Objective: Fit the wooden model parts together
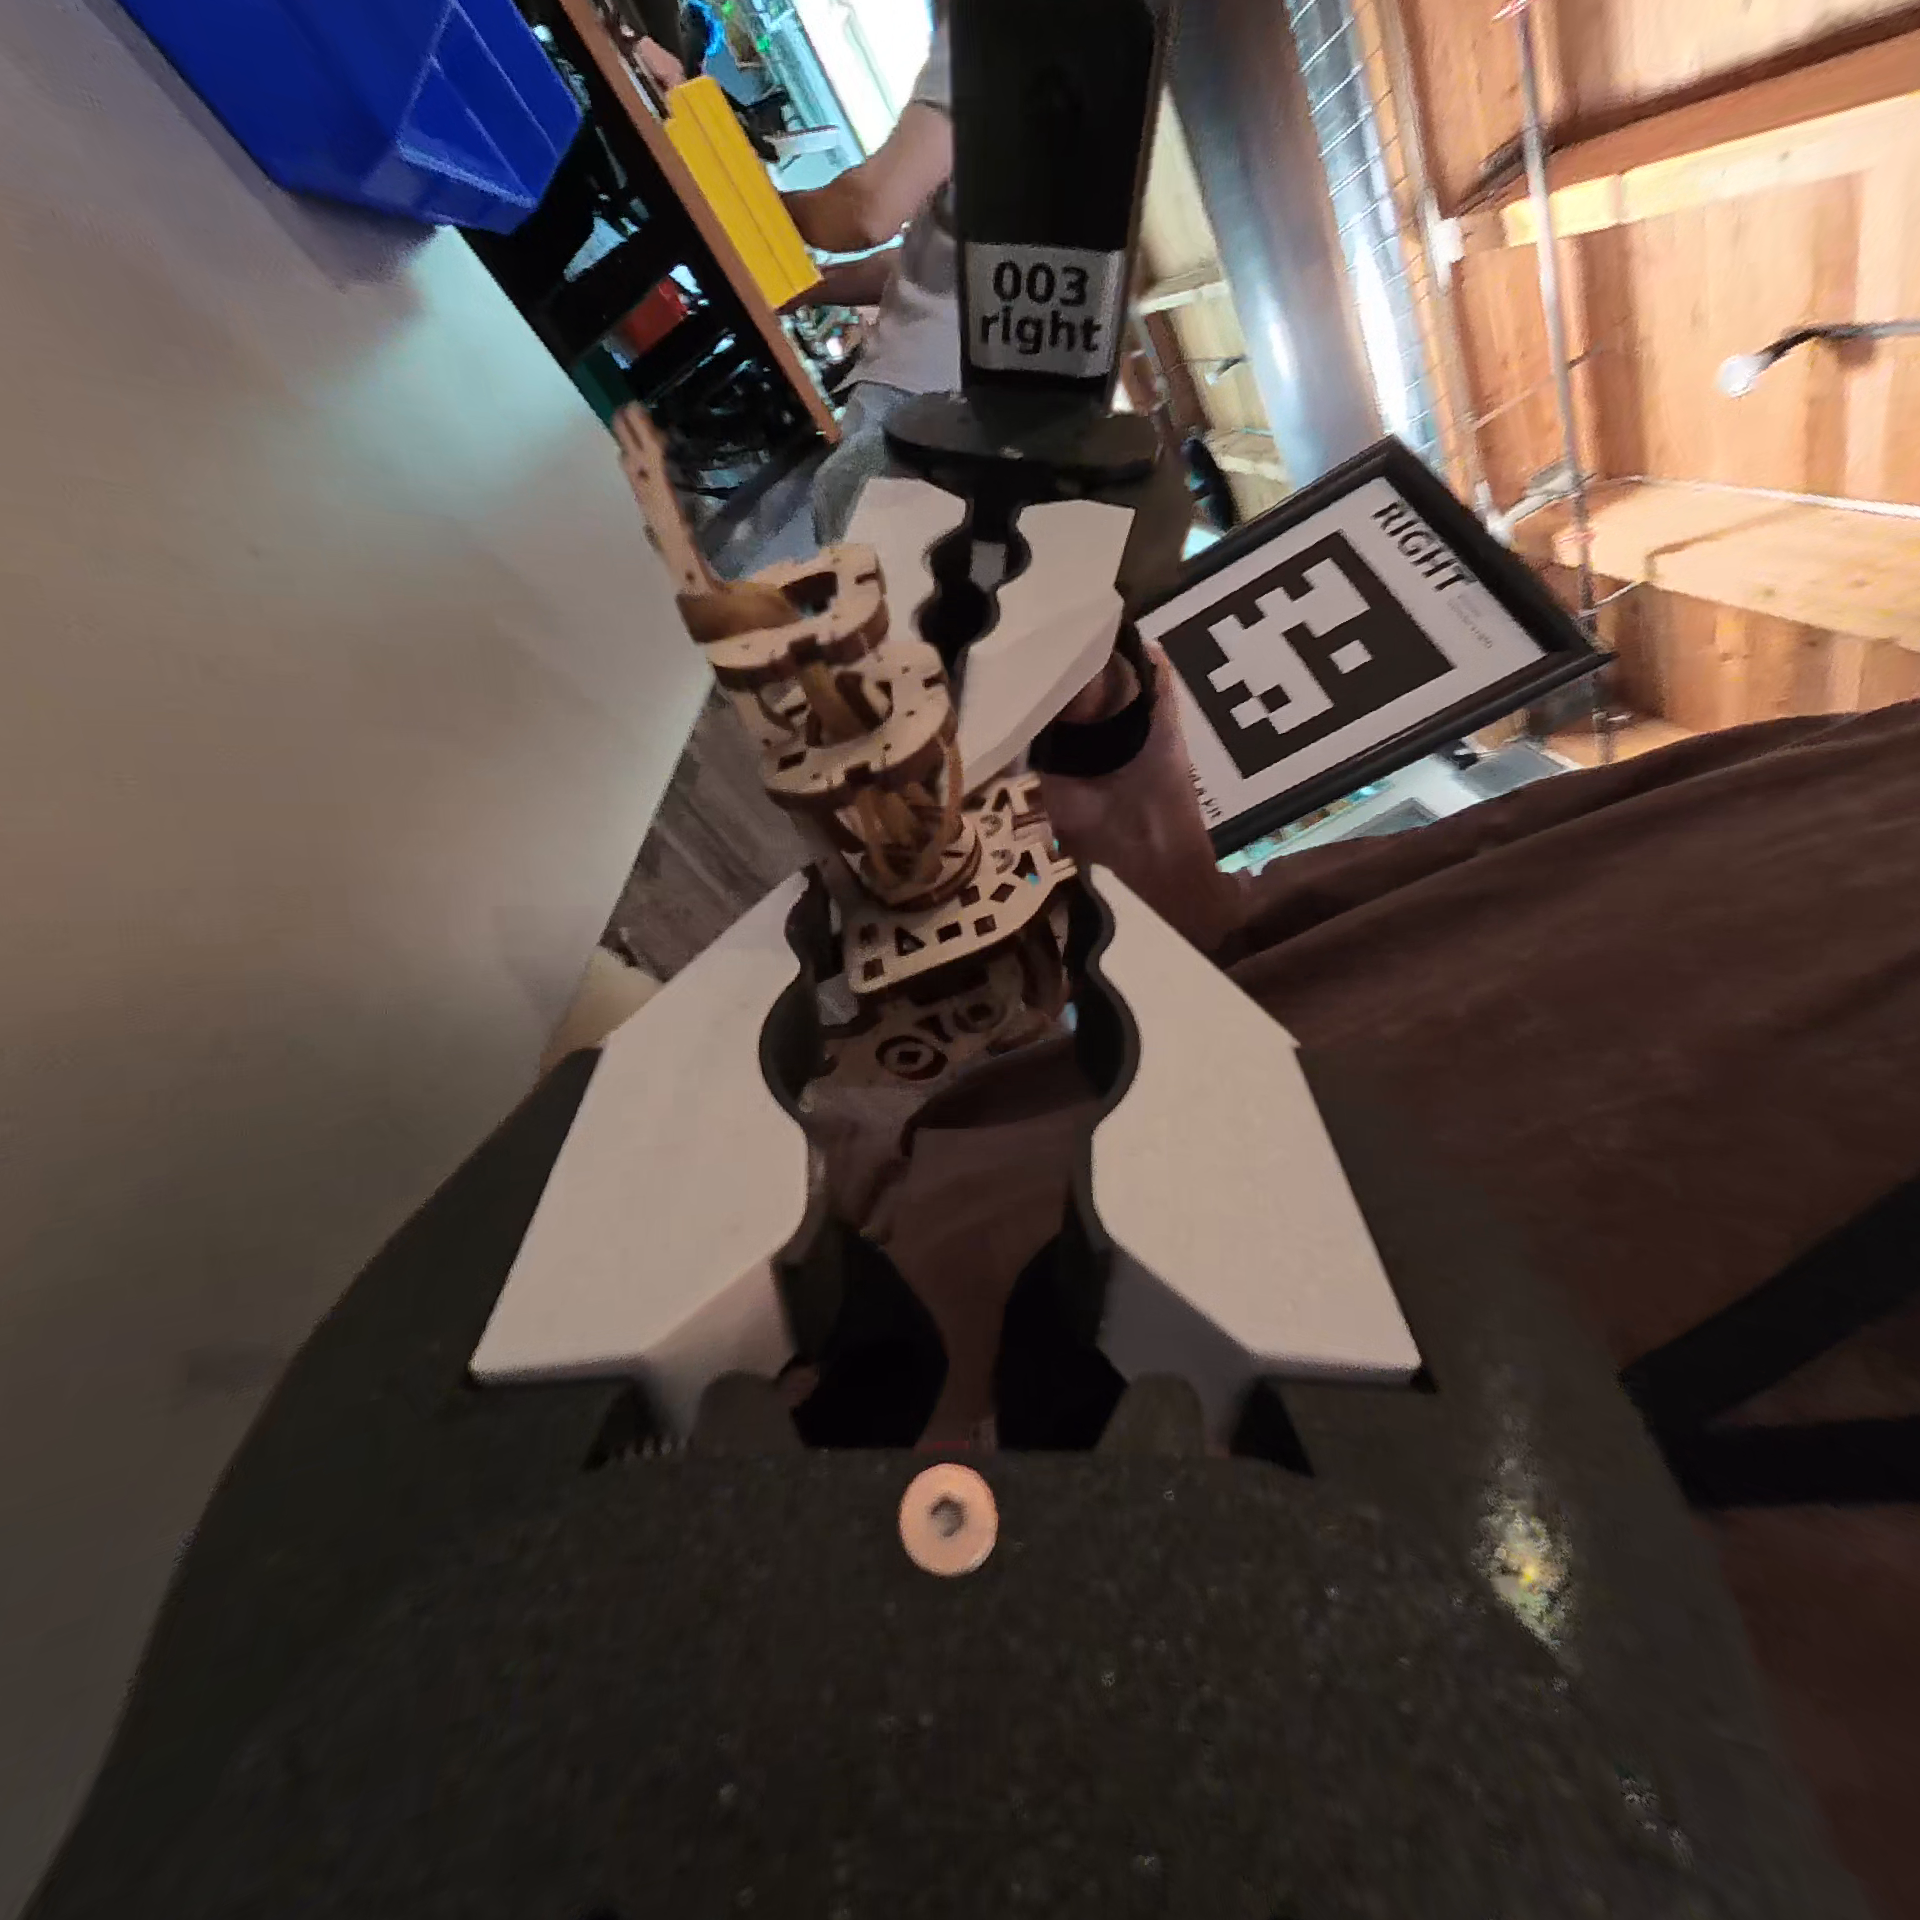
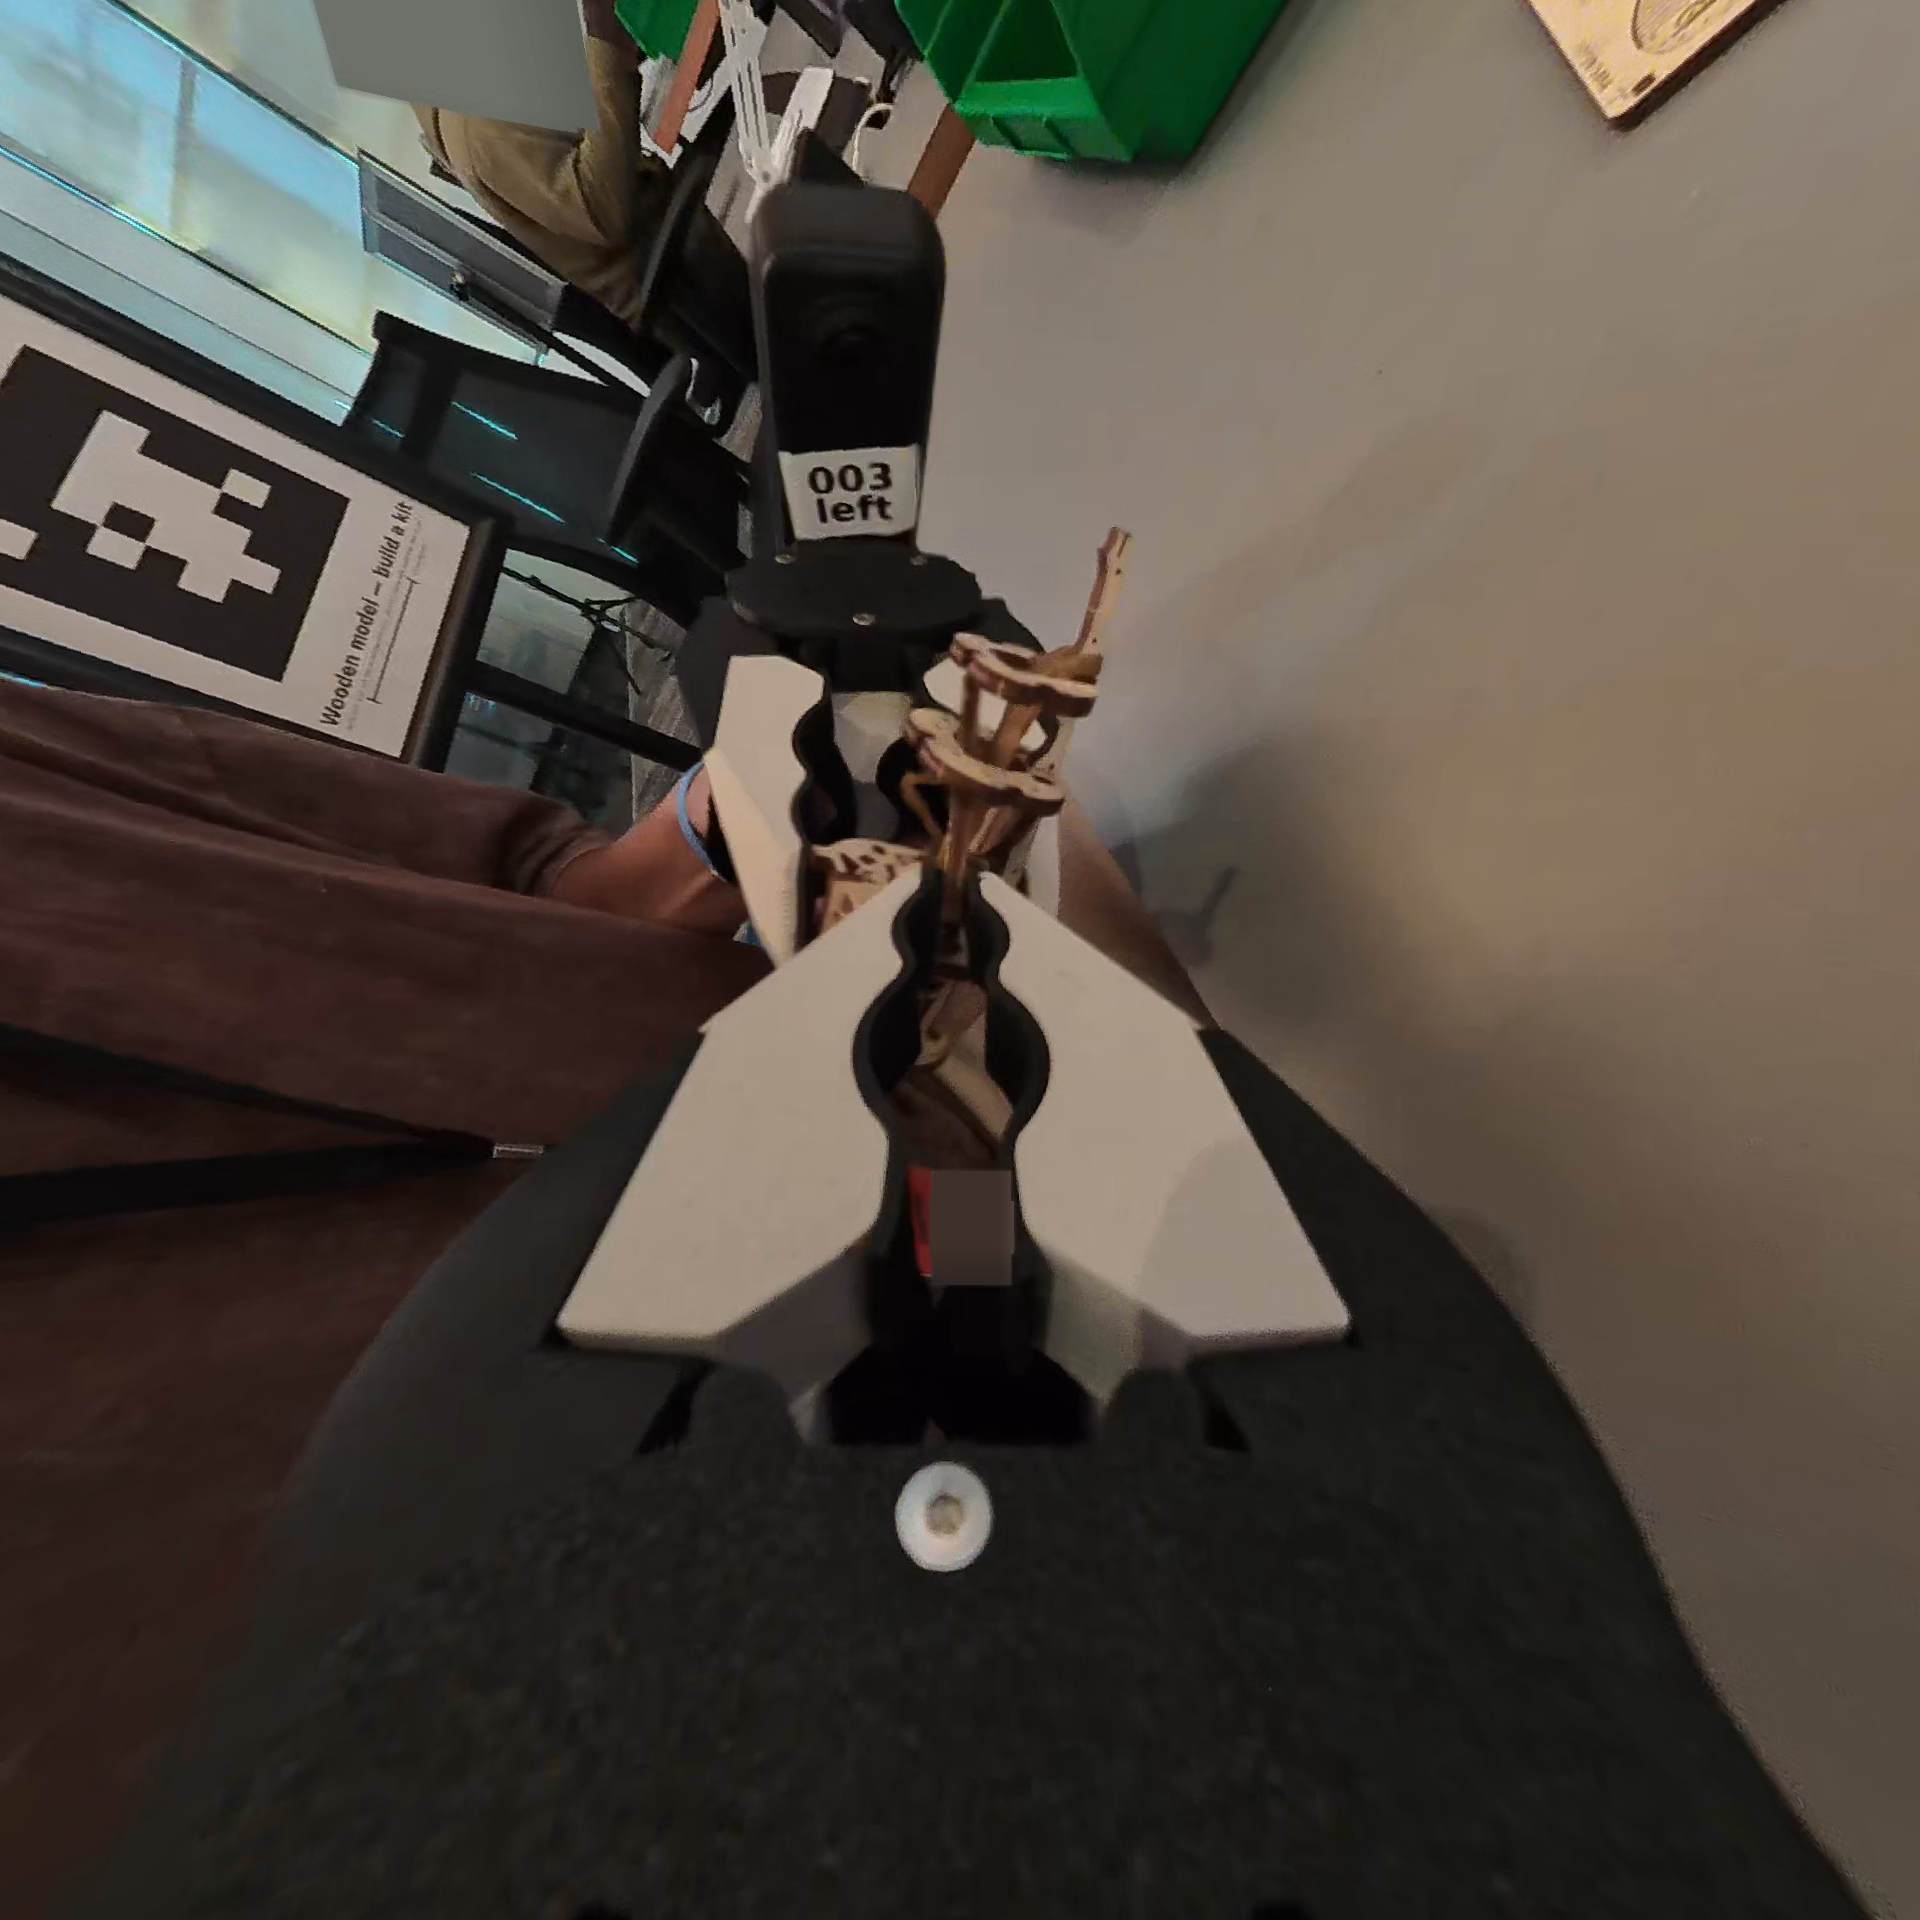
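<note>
My left tongs (image 1: 940, 935) are clamped on the wooden model (image 1: 883, 790). My right tongs (image 2: 951, 904) pinch its other end, facing the left ones.

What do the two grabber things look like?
Both match: the left gripper and the right gripper have white, angular fingers with wavy black inner edges on a grainy black body. Each carries a black camera post with a white label. No cables show.

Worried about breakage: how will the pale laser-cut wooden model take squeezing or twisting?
Probably fragile: the pale laser-cut wooden model is thin perforated plates on slim struts. Likely light, being mostly gaps. Its thin strip sticking out could snap.
</note>
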Demonstrator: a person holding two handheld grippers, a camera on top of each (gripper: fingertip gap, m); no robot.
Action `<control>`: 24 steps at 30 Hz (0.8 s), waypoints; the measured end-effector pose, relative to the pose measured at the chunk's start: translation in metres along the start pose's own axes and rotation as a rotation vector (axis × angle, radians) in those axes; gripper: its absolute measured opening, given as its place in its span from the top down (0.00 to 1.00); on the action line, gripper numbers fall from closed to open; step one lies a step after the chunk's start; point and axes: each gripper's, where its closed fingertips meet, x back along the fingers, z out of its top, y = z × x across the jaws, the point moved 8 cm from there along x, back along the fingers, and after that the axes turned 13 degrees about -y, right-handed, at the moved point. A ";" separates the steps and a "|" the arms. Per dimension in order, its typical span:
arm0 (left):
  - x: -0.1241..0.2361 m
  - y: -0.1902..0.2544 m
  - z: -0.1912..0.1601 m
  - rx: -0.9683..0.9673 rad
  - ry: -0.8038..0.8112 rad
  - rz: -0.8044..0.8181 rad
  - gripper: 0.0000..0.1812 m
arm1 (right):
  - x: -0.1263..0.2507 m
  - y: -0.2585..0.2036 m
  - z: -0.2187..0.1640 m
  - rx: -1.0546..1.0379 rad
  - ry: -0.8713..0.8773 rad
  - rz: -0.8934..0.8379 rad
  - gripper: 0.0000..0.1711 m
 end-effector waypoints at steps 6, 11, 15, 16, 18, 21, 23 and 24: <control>0.004 -0.002 0.001 -0.047 -0.004 0.107 0.76 | 0.004 -0.003 0.007 0.025 0.024 0.066 0.94; 0.002 0.000 0.001 -0.061 -0.020 0.107 0.76 | 0.018 -0.003 0.015 0.070 0.016 0.022 0.95; 0.004 0.001 0.001 -0.062 -0.014 0.083 0.76 | 0.024 -0.004 0.015 0.175 -0.013 -0.059 0.92; 0.005 0.001 0.002 -0.063 -0.009 0.089 0.76 | 0.027 -0.007 0.016 0.192 -0.020 -0.052 0.92; 0.008 -0.001 0.002 -0.074 -0.007 0.137 0.76 | 0.026 -0.007 0.014 0.130 -0.097 -0.036 0.89; 0.008 -0.003 0.001 -0.105 -0.037 0.215 0.76 | 0.013 -0.006 0.009 0.060 -0.175 -0.028 0.86; 0.008 -0.002 0.001 -0.110 -0.045 0.221 0.76 | 0.005 -0.006 0.008 0.063 -0.172 -0.030 0.87; 0.007 -0.002 0.000 -0.112 -0.047 0.223 0.76 | 0.003 -0.006 0.008 0.058 -0.168 -0.024 0.89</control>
